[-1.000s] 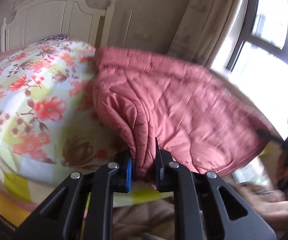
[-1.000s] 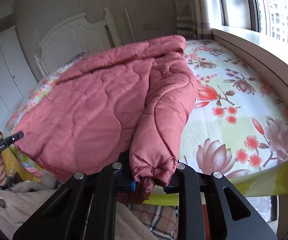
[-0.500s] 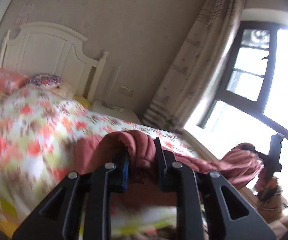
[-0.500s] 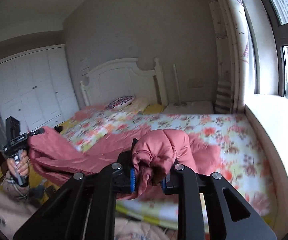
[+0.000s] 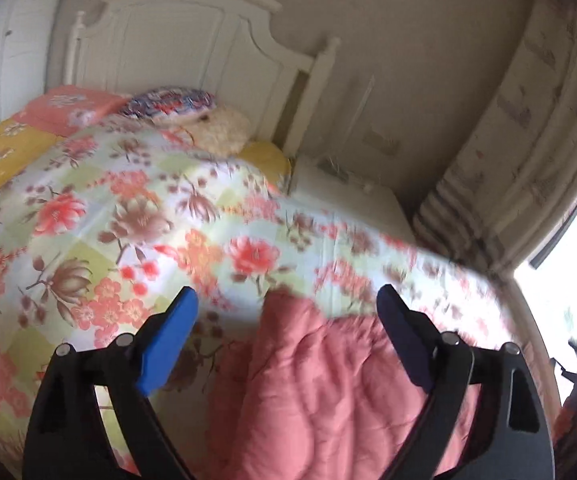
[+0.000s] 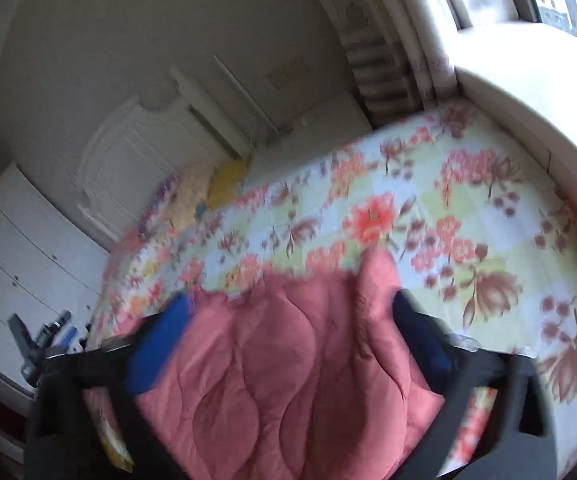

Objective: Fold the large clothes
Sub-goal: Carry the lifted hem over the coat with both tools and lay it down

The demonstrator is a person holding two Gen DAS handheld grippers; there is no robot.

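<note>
A pink quilted jacket (image 5: 328, 392) lies on the floral bedspread (image 5: 128, 220) near the bed's foot. My left gripper (image 5: 284, 316) is open, its blue-padded fingers wide apart over the jacket's left part, holding nothing. In the right wrist view the jacket (image 6: 280, 380) lies spread below my right gripper (image 6: 288, 320), which is also open and empty. The floral bedspread (image 6: 408, 208) stretches beyond it. Both views are motion-blurred.
A white headboard (image 5: 176, 40) and pillows (image 5: 168, 104) stand at the far end of the bed. A white wardrobe (image 6: 16, 248) is on the left, a window ledge (image 6: 528, 80) and curtain (image 5: 528, 140) on the right. The other gripper shows at each view's edge (image 6: 36, 340).
Both grippers were shut on the jacket and lifted it high; now both have opened and let it go, and the jacket lies on the bed below them.
</note>
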